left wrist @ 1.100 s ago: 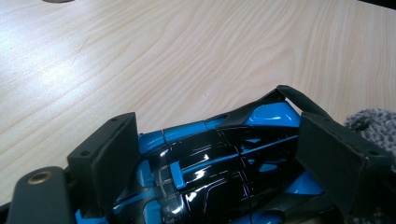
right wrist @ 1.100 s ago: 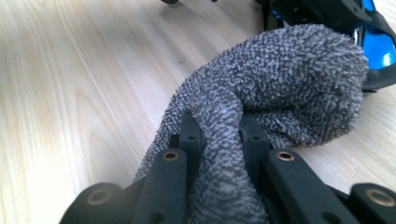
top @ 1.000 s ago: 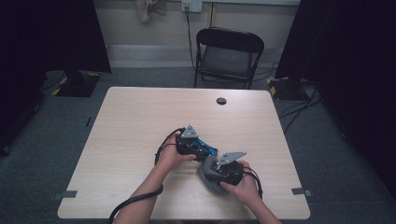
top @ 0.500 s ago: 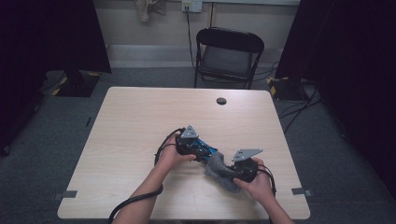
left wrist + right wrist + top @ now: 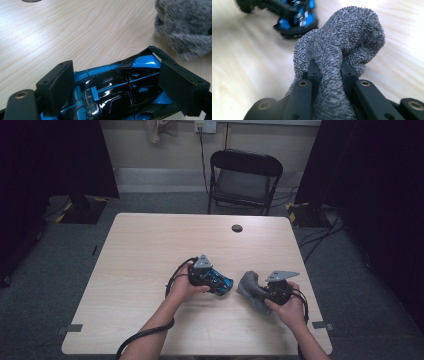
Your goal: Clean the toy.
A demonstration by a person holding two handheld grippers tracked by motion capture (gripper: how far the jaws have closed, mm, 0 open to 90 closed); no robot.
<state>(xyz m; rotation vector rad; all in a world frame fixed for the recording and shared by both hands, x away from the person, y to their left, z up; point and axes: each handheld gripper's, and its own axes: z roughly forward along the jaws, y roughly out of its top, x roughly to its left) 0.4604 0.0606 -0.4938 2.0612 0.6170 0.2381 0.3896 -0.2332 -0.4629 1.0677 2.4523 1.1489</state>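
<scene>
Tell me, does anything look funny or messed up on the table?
Nothing stands out. The left claw grips a blue and black toy car by its sides, and the right claw pinches a bunched grey cloth beside it. The table shows no spill or damage.

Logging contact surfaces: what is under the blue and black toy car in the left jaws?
The toy car sits clamped in the left gripper over bare wooden table. Its underside and wheels are hidden, so contact with the table cannot be told. The grey cloth lies beside it.
</scene>
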